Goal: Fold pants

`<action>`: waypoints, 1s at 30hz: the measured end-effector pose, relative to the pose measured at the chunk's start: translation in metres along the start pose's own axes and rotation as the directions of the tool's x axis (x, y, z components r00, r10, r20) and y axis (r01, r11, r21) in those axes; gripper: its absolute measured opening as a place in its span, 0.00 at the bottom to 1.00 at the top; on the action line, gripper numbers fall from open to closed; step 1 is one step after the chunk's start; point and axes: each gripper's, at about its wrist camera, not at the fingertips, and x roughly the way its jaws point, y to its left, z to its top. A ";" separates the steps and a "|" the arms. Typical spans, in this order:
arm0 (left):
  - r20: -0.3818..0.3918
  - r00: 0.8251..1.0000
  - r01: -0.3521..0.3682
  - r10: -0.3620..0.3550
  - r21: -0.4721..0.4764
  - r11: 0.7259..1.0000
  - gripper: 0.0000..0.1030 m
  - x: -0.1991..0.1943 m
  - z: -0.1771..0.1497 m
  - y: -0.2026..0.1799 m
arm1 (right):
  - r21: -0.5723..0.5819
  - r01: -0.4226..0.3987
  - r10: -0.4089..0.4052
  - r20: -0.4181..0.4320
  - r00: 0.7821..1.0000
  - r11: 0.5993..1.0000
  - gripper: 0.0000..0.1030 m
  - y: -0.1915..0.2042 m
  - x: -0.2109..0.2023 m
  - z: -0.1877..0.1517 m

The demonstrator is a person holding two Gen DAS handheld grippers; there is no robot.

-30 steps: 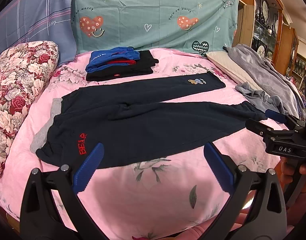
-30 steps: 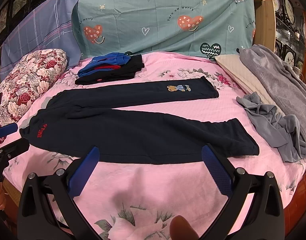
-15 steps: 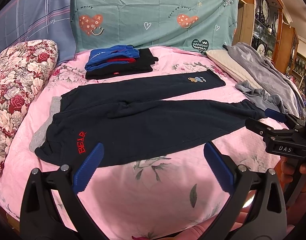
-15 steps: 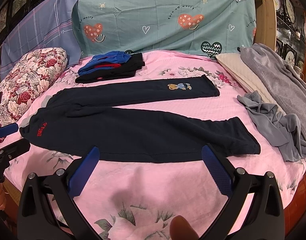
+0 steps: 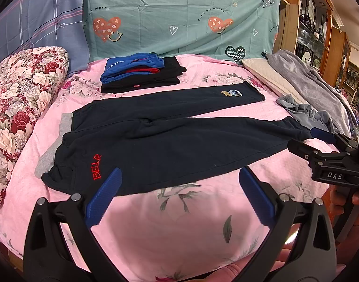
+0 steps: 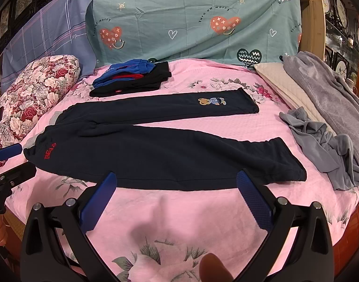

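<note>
1. Nearest to me, my left gripper hangs with its blue pads spread wide and nothing between them, above the pink floral bedspread at the near edge of the bed.
2. My right gripper is spread just as wide and also holds nothing, over the same near edge.
3. Just beyond both grippers, the dark navy pants lie flat across the bed, waistband to the left, legs reaching right and splayed apart. Red stitched lettering sits near the waist; a small bear patch marks the far leg.
4. To the right, crumpled grey clothing lies near the leg cuffs.
5. Farther back, a folded stack of blue, red and black clothes rests on the bed.
6. On the left, a rose-patterned pillow; behind everything, a teal sheet with hearts.
</note>
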 end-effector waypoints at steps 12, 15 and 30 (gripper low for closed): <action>-0.003 1.000 -0.003 0.003 0.001 1.000 0.98 0.000 -0.001 0.001 | -0.004 -0.004 0.004 -0.004 1.000 1.000 0.99 0.002 -0.001 0.002; -0.004 1.000 -0.005 0.005 0.004 1.000 0.98 0.001 -0.001 0.001 | -0.007 -0.005 0.004 -0.004 1.000 1.000 0.99 0.002 -0.001 0.001; -0.009 1.000 -0.010 0.010 0.012 1.000 0.98 0.001 0.000 0.000 | -0.010 -0.005 0.005 -0.010 1.000 1.000 0.99 0.004 0.000 0.002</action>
